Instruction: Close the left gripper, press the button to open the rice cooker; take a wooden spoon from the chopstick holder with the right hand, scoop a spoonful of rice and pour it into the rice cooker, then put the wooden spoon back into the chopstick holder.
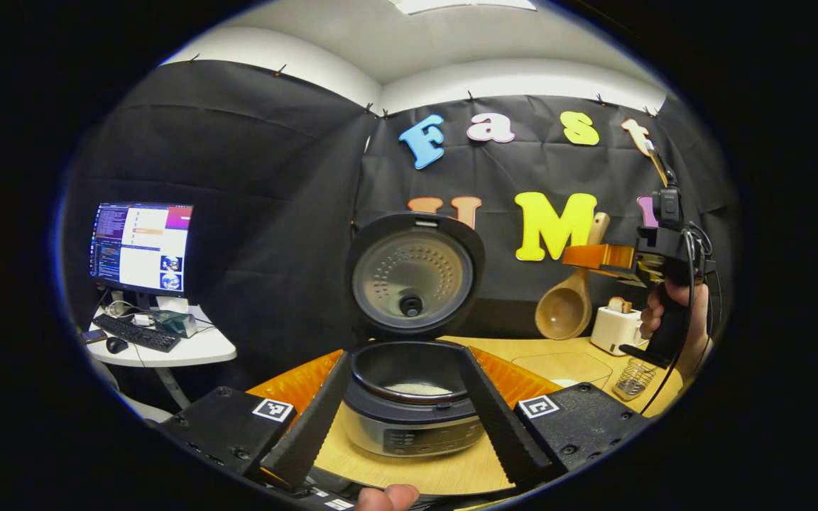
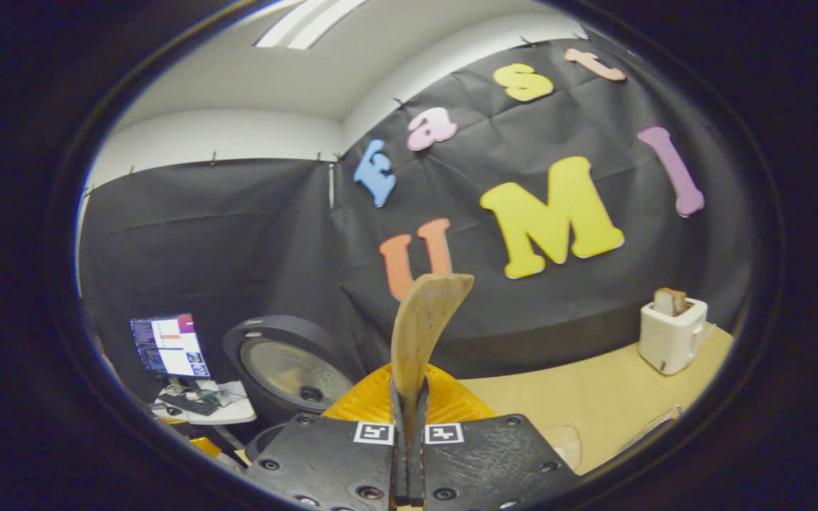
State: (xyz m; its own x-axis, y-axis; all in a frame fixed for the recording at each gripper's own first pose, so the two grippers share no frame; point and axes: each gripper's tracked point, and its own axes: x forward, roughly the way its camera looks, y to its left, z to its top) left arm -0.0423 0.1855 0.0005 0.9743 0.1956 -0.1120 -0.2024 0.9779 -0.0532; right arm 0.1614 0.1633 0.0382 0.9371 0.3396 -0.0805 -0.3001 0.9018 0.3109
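Two grippers are at work over a pale wooden table (image 1: 558, 358). In the left gripper view the left gripper (image 1: 402, 419) has its jaws spread wide with nothing between them, its fingers framing the rice cooker (image 1: 409, 411) that stands just ahead on the table. The cooker's lid (image 1: 415, 273) stands raised, its perforated inner plate facing the camera, and a thin layer of white rice (image 1: 420, 388) lies at the bottom of the dark inner pot. Farther off to the right, a hand (image 1: 672, 316) holds the right gripper (image 1: 597, 257) up above the table; its jaws are clamped on the handle of the wooden spoon (image 1: 565, 305), whose bowl hangs downward with its hollow facing the camera. Below that hand a wire chopstick holder (image 1: 634, 378) stands on the table, and just behind it a white toaster (image 1: 615, 328) carries a slice of bread. In the right gripper view the right gripper (image 2: 409, 454) pinches the wooden spoon (image 2: 420, 333) between both fingers, the handle end rising upright ahead of the camera. The open lid (image 2: 285, 369) shows low on the left, and the toaster (image 2: 672, 333) sits at the far right of the table (image 2: 593, 404). A monitor (image 1: 140, 246) stands on a small white desk (image 1: 189, 348) beyond the booth's left edge.
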